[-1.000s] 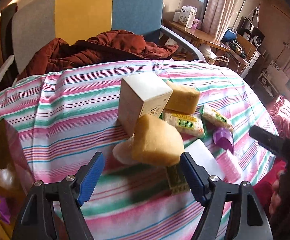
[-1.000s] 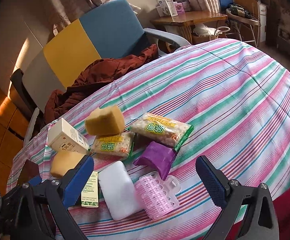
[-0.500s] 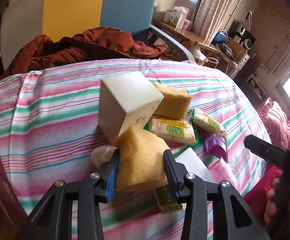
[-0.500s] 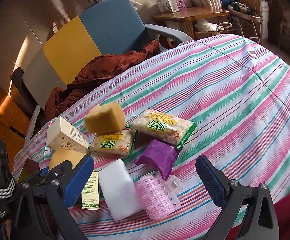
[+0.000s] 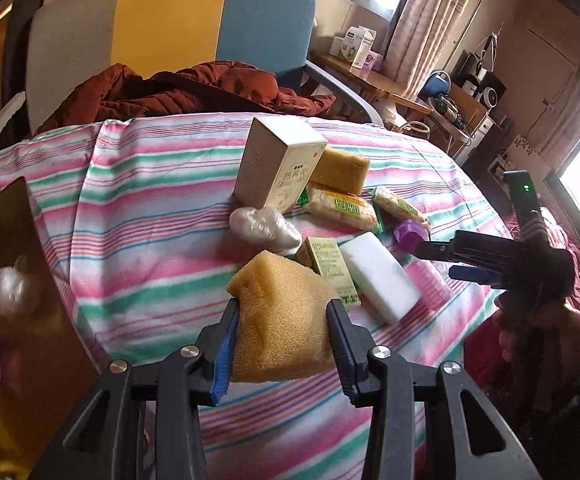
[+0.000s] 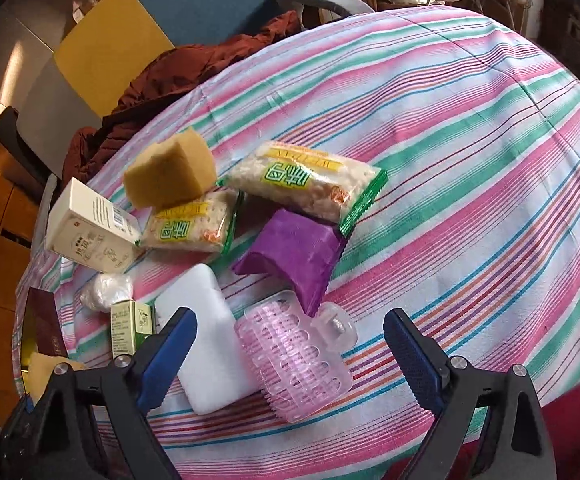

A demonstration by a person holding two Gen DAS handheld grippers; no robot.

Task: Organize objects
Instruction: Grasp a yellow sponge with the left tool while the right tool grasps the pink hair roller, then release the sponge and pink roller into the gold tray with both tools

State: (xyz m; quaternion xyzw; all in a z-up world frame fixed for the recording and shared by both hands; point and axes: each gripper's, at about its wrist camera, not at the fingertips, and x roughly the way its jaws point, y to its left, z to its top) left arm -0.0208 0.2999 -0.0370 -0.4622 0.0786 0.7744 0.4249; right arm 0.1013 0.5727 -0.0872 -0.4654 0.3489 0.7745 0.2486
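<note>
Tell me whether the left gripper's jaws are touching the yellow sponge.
Touching. The left wrist view shows the left gripper with both jaws pressed against the sides of the yellow sponge, holding it above the striped cloth.

The left gripper (image 5: 282,334) tilts downward, its fingers (image 5: 226,344) pressed against both sides of a sponge (image 5: 282,320). The right gripper (image 6: 290,344) points steeply down, its fingers (image 6: 406,348) wide apart though just narrowing, nothing clamped between them.
</note>
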